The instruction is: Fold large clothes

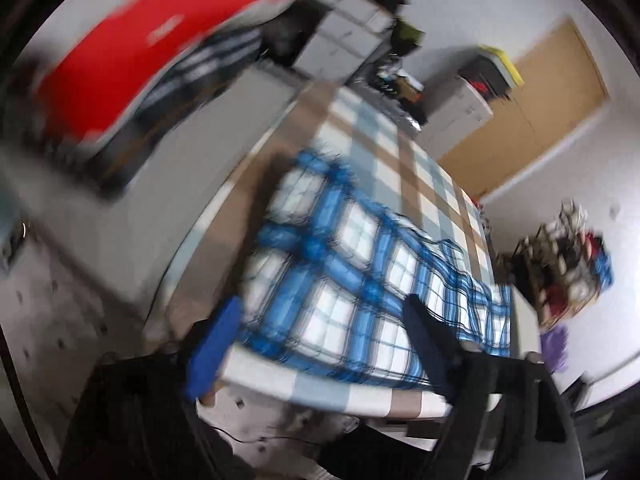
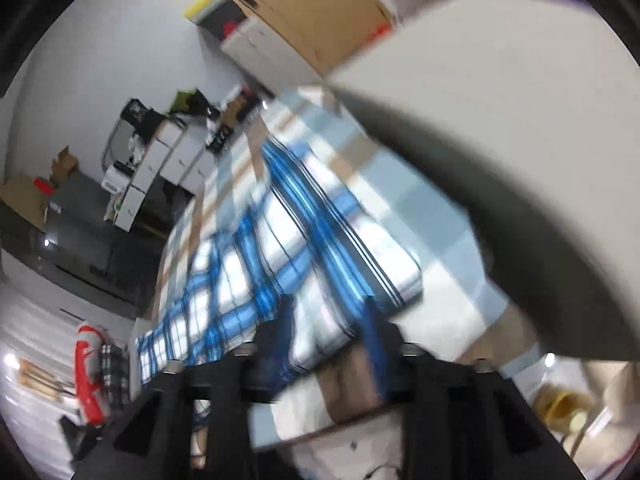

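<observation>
A blue-and-white plaid garment (image 1: 344, 264) lies spread on the table (image 1: 404, 160), which wears a checked cloth of pale blue, white and tan; from the left side the fabric runs long across the near half of the tabletop, one edge close to the table's front rim. The left gripper (image 1: 320, 344) hangs above that near edge with its blue-padded fingers (image 1: 212, 348) set wide apart and nothing pinched between them; the plaid shows in the gap, lying flat below. The right gripper (image 2: 328, 340) hovers over the garment's other end, where the cloth (image 2: 280, 248) looks doubled over on itself, though the blur makes the fold hard to read; its jaws stand apart as well, and the fabric beneath seems free of the pads. A large pale grey shape (image 2: 520, 120) fills the upper right of the right-hand view; a red object (image 1: 160, 48) sits off to the left, beyond the table; a tan door (image 1: 532, 108) stands in the far wall.
</observation>
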Demonstrator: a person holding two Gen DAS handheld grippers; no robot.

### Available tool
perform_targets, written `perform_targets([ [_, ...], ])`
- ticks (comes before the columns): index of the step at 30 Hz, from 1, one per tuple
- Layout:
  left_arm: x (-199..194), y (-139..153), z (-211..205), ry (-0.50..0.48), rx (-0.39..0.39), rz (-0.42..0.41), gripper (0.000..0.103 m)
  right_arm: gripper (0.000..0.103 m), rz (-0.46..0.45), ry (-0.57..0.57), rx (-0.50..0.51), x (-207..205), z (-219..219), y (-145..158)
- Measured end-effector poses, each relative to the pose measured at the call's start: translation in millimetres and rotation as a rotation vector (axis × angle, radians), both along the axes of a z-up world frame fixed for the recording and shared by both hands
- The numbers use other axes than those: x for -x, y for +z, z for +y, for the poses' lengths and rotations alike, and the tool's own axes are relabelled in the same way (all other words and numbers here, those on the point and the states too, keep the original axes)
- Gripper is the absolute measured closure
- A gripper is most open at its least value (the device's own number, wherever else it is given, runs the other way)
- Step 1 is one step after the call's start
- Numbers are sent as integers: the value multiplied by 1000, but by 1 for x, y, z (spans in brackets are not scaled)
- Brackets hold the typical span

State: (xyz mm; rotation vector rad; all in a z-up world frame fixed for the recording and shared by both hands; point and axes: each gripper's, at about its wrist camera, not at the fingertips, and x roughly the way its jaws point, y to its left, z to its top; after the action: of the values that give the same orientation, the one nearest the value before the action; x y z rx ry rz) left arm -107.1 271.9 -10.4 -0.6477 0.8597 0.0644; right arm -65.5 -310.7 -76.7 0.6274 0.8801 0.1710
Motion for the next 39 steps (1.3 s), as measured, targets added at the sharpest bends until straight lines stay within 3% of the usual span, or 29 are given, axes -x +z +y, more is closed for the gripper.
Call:
perform_targets([
  [3, -52, 2, -54, -175, -108, -9, 17, 22, -71, 123, 5, -19, 44, 24],
  [6, -108, -26, -89, -266, -180, 86, 17, 7, -70, 252, 148, -54, 112, 33],
  [10, -159, -75, -97, -277, -120, 219, 17, 6, 33, 379, 467, -92, 194, 5],
  [12, -165, -91, -96, -275, -115, 239, 18, 6, 53, 458, 592, -99, 223, -15],
  [16, -164, -101, -109, -371, -237, 218, 18, 5, 107, 577, 759, -88, 237, -60],
  [17, -164, -102, -115, -401, -291, 221, 18, 2, 71, 578, 751, -85, 235, -61],
  [20, -167, -107, -136, -449, -440, 237, 17, 1, 174, 622, 693, -100, 235, -66],
  [22, -169, -109, -143, -446, -469, 242, 17, 2, 246, 671, 732, -109, 240, -63],
  [27, -174, -112, -145, -433, -460, 247, 17, 3, 161, 623, 620, -128, 250, -34],
  [29, -170, -113, -149, -433, -461, 242, 17, 3, 155, 600, 636, -137, 256, -39],
  [32, -177, -115, -145, -441, -472, 236, 17, 0, 236, 601, 649, -154, 270, -69],
  [35, -154, -107, -141, -440, -480, 230, 17, 0, 206, 606, 661, -151, 270, -68],
  [39, -154, -106, -142, -432, -471, 237, 17, 0, 130, 553, 404, -120, 225, -42],
])
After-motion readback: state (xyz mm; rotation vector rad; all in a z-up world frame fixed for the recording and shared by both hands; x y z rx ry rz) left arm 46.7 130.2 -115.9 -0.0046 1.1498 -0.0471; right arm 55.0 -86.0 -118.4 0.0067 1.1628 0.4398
